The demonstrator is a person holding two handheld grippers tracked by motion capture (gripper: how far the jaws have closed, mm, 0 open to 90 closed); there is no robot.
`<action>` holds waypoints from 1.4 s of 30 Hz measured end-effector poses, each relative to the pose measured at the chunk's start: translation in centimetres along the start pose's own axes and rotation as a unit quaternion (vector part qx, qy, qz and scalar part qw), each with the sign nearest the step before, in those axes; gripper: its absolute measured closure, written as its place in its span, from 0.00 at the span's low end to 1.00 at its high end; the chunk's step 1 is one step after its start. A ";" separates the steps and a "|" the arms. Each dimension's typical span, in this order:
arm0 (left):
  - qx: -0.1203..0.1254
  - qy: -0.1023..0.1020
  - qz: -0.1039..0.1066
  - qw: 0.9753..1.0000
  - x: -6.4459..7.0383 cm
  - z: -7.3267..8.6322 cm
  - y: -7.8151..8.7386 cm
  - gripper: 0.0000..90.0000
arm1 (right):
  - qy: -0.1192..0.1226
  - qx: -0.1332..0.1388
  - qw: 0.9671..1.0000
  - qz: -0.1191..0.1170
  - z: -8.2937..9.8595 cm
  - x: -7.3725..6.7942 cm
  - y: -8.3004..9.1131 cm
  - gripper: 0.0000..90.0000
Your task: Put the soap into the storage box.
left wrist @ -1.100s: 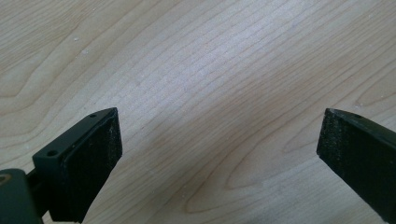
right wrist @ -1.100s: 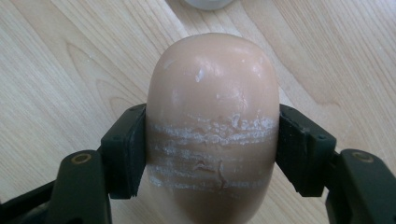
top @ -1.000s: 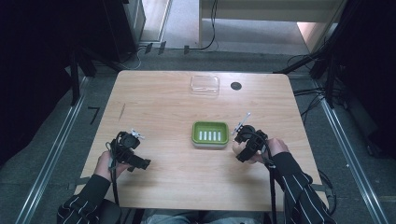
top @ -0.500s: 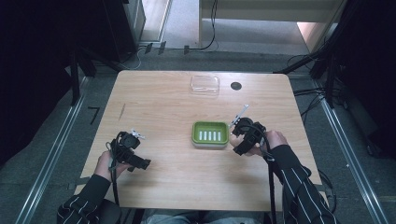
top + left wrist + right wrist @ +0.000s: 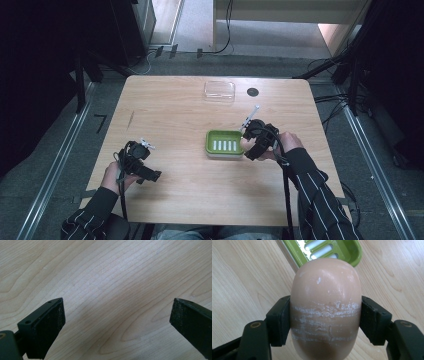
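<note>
Where the pale wooden table (image 5: pixel 180 110) spreads under the high camera, a green soap dish (image 5: pixel 224 144) sits a little right of its middle and serves as the marker for everything else. Beyond the dish, toward the table's far edge, lies a clear plastic lid (image 5: pixel 219 90), with a small dark round hole (image 5: pixel 252 92) in the tabletop just to the lid's right. Touching or just beside the dish's right end is the right gripper (image 5: pixel 248 144), held in the person's right hand (image 5: pixel 287 142); its jaws are clamped on the sides of a rounded pinkish-tan bar of soap (image 5: pixel 326 307), whose surface is scuffed with whitish streaks where the pads (image 5: pixel 279 320) press. The bar hangs just short of the dish's rim (image 5: pixel 352 251). Well to the left of the dish and nearer the person, the left gripper (image 5: pixel 142 162) hovers above bare wood, its jaws spread wide with nothing between them (image 5: pixel 117 315).
</note>
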State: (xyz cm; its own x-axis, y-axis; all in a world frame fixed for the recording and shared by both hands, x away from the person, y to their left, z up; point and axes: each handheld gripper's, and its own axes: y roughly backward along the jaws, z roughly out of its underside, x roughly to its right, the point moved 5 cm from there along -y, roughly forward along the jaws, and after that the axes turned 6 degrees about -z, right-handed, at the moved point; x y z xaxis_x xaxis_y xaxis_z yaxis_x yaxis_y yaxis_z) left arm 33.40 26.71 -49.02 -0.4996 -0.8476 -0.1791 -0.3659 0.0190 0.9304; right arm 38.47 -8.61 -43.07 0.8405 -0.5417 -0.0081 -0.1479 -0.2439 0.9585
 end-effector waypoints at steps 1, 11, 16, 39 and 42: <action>0.000 0.000 0.000 1.000 0.0 0.0 0.0 0.01 | 0.002 -0.001 1.000 -0.001 -0.2 0.0 0.0 0.37; 0.000 -0.001 0.001 1.000 -0.1 0.1 0.0 0.01 | 0.020 -0.001 1.000 -0.004 -2.1 0.0 -0.7 0.37; -0.001 0.000 0.002 1.000 -0.1 0.1 0.0 0.01 | 0.028 -0.001 1.000 -0.007 -2.9 0.0 -0.9 0.37; 0.000 0.003 0.001 1.000 -0.3 0.5 0.0 0.01 | 0.049 0.004 0.999 -0.009 -5.1 0.1 -1.5 0.37; -0.001 0.003 0.001 1.000 -0.3 0.5 0.1 0.01 | 0.051 0.007 0.999 -0.011 -5.3 0.1 -1.6 0.37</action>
State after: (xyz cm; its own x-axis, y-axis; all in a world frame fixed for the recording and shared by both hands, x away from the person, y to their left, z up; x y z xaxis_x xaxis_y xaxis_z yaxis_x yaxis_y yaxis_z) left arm 33.09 27.23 -49.06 -0.4954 -0.8509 -0.1745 -0.3627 0.0201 0.9317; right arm 41.58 -4.03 -43.14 0.8921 -0.4518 0.0013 -0.1365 -0.2667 0.9541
